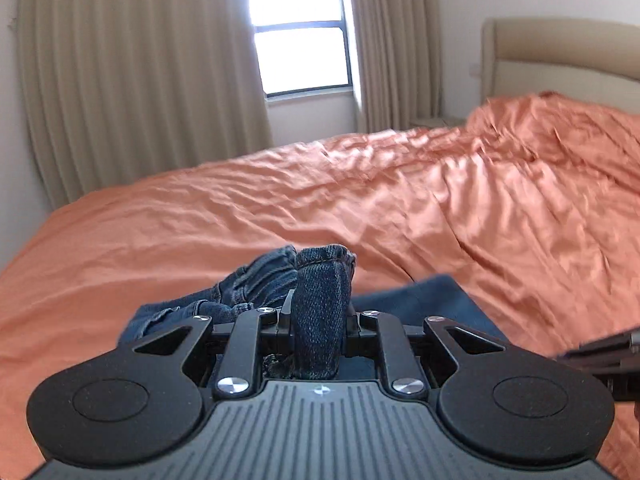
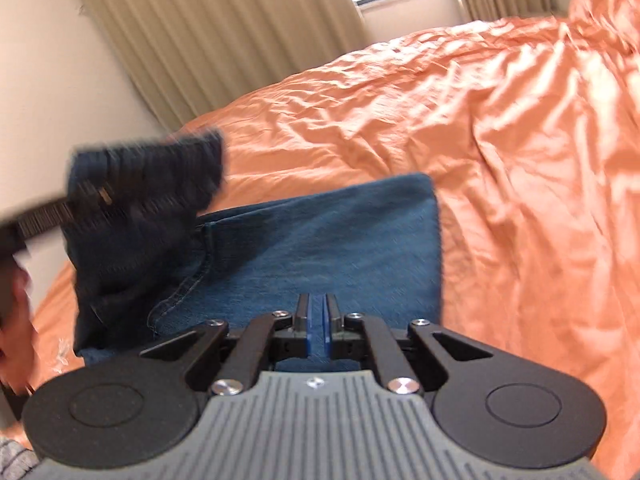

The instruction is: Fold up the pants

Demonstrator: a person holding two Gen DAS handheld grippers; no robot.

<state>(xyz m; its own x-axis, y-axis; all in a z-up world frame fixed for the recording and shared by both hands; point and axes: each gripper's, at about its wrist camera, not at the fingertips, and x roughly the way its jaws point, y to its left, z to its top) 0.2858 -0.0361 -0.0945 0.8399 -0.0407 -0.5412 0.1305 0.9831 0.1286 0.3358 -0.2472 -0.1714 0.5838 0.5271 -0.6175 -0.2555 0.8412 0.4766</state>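
**Jeans on bed, both claws engaged**

Item 1 – left claw [image 1: 320, 312]: nearest in left wrist view. Jaws clamped on a thick bunched roll of dark denim w/ a stitched hem at top; cloth stands up betw. the fingers and fills the gap. Seen from right wrist view as a blurred dark shape at left, raised above the bed, w/ denim hanging under it. Person's hand [image 2: 14, 320] partly visible at far left edge, blurred.

Item 2 – right claw [image 2: 318, 320]: blue pads pressed together, closed; a thin layer of denim runs up into the slit betw. them, so gripping the jeans edge. Only a dark sliver of this tool shows at right edge of left wrist view.

Item 3 – jeans [image 2: 320, 240]: blue denim, one flat panel spread on the bed just beyond right claw, seam w/ stitching along its left side; other part lifted by left claw. Near edge of the bed, foreground.

Item 4 – bed cover [image 1: 360, 200]: orange, satin-like, wrinkled, runs far & right.

Item 5 – headboard [image 1: 552, 52]: beige, far right.

Item 6 – curtains [image 1: 140, 60]: beige, pleated, either side of a bright window [image 1: 300, 28], rear wall.
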